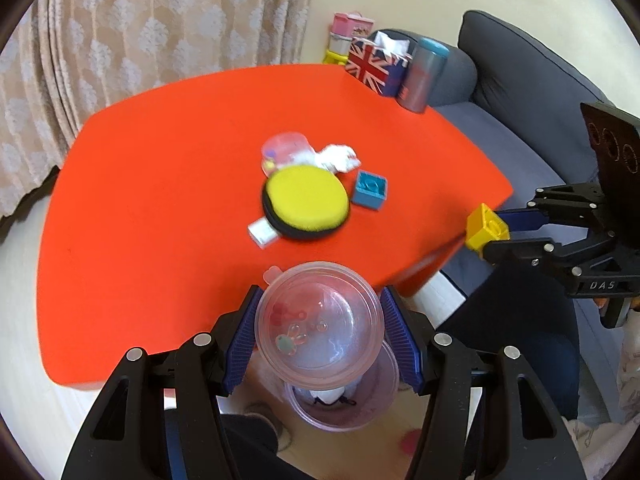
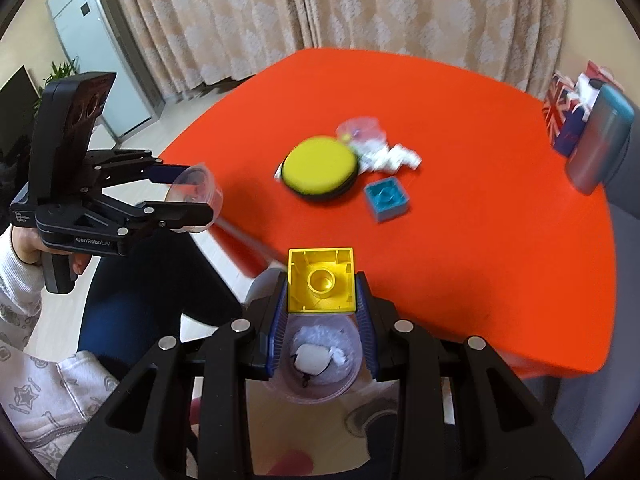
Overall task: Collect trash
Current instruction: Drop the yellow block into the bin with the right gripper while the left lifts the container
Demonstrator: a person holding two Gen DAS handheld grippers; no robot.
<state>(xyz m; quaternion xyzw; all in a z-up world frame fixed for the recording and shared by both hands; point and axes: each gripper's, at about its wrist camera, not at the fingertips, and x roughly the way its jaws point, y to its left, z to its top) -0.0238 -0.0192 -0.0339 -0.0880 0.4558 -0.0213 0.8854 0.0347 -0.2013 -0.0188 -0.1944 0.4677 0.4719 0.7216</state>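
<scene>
your left gripper (image 1: 320, 332) has its jaws clamped on the sides of a clear plastic cup (image 1: 318, 320), mouth facing the camera, so you can see it holds nothing but a few printed spots and droplets. your right gripper (image 2: 322, 286) has its jaws closed narrowly on a yellow toy brick (image 2: 321, 280), hollow underside toward you. both are held out past the near edge of the red surface (image 1: 160, 200), and that looks deliberate: directly below each pair of jaws sits the translucent bin (image 1: 344, 408) on the floor, already holding a crumpled white tissue (image 2: 316, 356) and what looks like a small white wrapper, so a release from either hand would probably drop into it. still on the surface, clustered near the middle and well away from you, are a second clear cup (image 1: 286, 150) lying on its side, a crumpled tissue (image 1: 338, 158) touching it, a yellow-topped round case (image 1: 306, 202) with a small white object (image 1: 262, 234) poking from under its edge, and a blue brick (image 1: 370, 190) just beside the case. at the far corner stand a union jack tissue box (image 1: 374, 64) and a tall canister (image 1: 424, 76), which look like keepers rather than trash.
</scene>
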